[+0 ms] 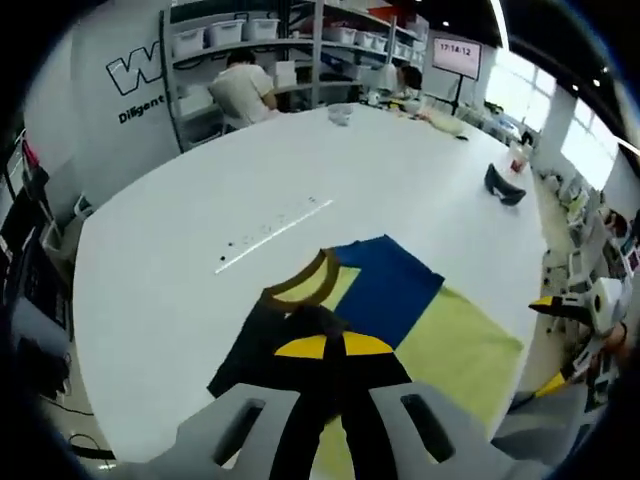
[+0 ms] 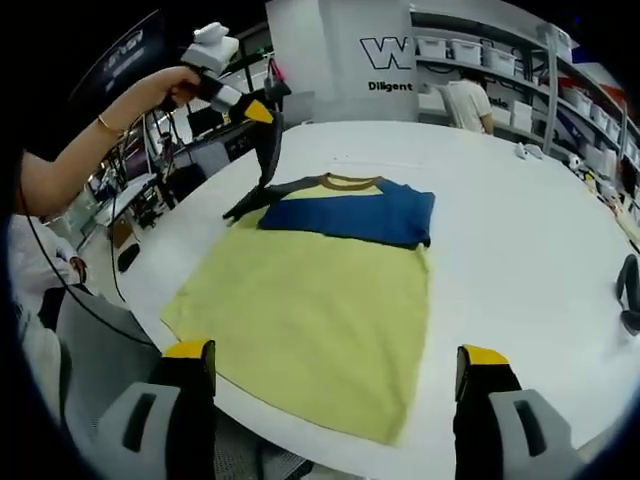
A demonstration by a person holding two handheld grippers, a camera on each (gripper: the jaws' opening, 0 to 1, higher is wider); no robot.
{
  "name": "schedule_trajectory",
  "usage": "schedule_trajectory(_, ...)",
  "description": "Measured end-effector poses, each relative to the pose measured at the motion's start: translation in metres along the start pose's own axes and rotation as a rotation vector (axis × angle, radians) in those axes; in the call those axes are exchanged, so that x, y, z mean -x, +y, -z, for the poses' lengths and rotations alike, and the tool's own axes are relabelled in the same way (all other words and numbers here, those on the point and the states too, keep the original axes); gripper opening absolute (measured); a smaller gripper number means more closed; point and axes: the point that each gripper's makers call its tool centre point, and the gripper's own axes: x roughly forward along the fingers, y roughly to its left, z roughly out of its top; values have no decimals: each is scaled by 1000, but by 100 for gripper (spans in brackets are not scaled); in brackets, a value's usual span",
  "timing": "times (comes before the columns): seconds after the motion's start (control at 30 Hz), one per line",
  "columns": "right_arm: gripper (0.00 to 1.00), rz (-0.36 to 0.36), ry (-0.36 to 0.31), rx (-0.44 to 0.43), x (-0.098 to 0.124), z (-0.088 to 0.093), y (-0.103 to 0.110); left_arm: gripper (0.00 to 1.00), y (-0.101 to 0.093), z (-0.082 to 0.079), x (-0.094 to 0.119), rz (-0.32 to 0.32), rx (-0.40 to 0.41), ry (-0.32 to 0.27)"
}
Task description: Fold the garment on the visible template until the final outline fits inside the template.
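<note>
White table (image 2: 520, 230), left tongs (image 2: 268, 112) lifting shirt (image 2: 320, 290) sleeve, right tongs (image 2: 335, 385) apart

- Bare worktop (image 2: 520, 250) lies wide open beyond and to the right of the garment (image 2: 310, 290).
- A pale ruler-like strip (image 1: 272, 234) lies on the worktop just beyond the collar.
- A dark object (image 1: 504, 185) sits near the far edge, well apart from the garment.
- The left hand-held gripper (image 2: 262, 112) holds the black sleeve (image 2: 268, 150) lifted above the garment's left corner.
</note>
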Motion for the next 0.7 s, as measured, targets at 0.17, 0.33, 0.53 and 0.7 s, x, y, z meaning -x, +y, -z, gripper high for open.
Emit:
schedule_trajectory(0.17,99,5,0,-19,2,4,-3,5,-19,-11,-12,37,-27,11)
schedule_trajectory(0.33,99,5,8,-21,1,8,-5,5,-33,-21,-26,70,-28,8)
schedule_trajectory(0.53,99,7,11,-27,0,9,-9,5,-50,-20,-57,106,-40,30)
schedule_trajectory(0.7,99,9,16,-29,-1,11,-12,5,-62,-9,-85,115,-24,72)
